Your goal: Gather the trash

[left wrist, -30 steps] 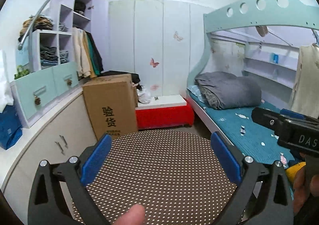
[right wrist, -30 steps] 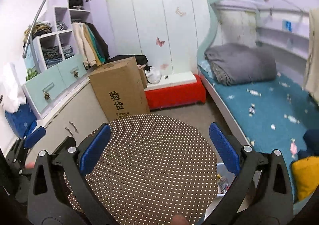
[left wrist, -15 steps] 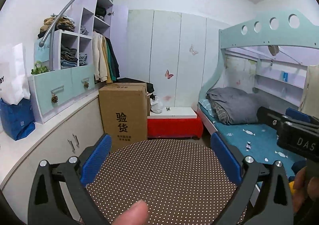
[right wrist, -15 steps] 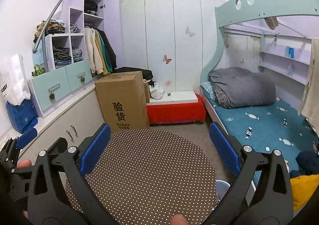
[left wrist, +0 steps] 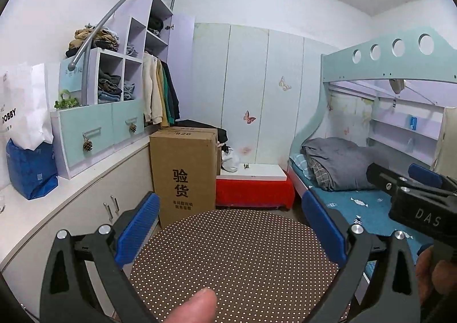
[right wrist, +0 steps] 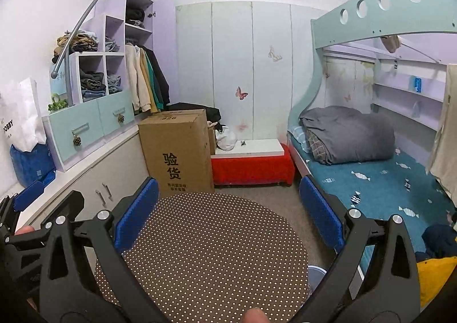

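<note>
Above a dotted round table (left wrist: pixel 234 254), the left tool (left wrist: pixel 231 228) and right tool (right wrist: pixel 228 214) gape wide, holding nothing.

1. Bin (right wrist: pixel 316 273): pale blue-grey. Only part of its rim shows, low and close in front of the right hand-held gripper (right wrist: pixel 228 188), near its right finger. The rest is hidden behind the dotted round top (right wrist: pixel 200 251). Contents cannot be determined.
2. White crumpled bag (right wrist: pixel 227 138): far ahead of the hand-held gripper, on centre, slumped beside the cardboard box (right wrist: pixel 177 151).
</note>
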The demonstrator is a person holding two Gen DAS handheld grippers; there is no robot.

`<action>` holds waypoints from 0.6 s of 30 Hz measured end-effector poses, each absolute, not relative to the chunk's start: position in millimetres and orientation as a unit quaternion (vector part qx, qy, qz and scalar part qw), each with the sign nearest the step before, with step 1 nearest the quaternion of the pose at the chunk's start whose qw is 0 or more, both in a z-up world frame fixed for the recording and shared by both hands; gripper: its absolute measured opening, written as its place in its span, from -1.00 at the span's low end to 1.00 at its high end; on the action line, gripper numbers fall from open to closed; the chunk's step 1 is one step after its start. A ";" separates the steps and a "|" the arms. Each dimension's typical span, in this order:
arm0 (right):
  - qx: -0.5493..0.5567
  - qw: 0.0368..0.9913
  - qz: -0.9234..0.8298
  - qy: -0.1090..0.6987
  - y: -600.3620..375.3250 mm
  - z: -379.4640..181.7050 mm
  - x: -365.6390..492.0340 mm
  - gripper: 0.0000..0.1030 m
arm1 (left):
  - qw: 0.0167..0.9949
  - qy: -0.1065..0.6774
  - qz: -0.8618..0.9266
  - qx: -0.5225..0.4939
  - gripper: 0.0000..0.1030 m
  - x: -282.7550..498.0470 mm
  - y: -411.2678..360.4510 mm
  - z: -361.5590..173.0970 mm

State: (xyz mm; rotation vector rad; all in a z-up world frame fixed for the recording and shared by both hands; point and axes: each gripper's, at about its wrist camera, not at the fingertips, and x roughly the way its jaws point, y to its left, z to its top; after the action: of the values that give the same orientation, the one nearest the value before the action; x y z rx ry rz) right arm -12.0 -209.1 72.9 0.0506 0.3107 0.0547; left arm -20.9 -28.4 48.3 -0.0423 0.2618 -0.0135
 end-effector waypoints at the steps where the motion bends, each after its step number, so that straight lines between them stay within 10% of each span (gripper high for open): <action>1: 0.025 0.987 0.028 0.155 -208.3 73.2 -12.0 0.88 | 0.991 0.130 -0.007 -0.021 0.91 -21.4 -27.5 48.1; 18: 0.025 0.988 0.029 0.153 -207.9 76.4 -13.5 0.88 | 0.990 0.135 -0.004 -0.026 0.91 -22.3 -24.6 49.8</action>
State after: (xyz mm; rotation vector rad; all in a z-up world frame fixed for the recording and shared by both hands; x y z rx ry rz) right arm -13.5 -207.9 76.4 0.0505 0.3066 0.0585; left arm -22.3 -24.6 49.8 -0.0518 0.2716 -0.0071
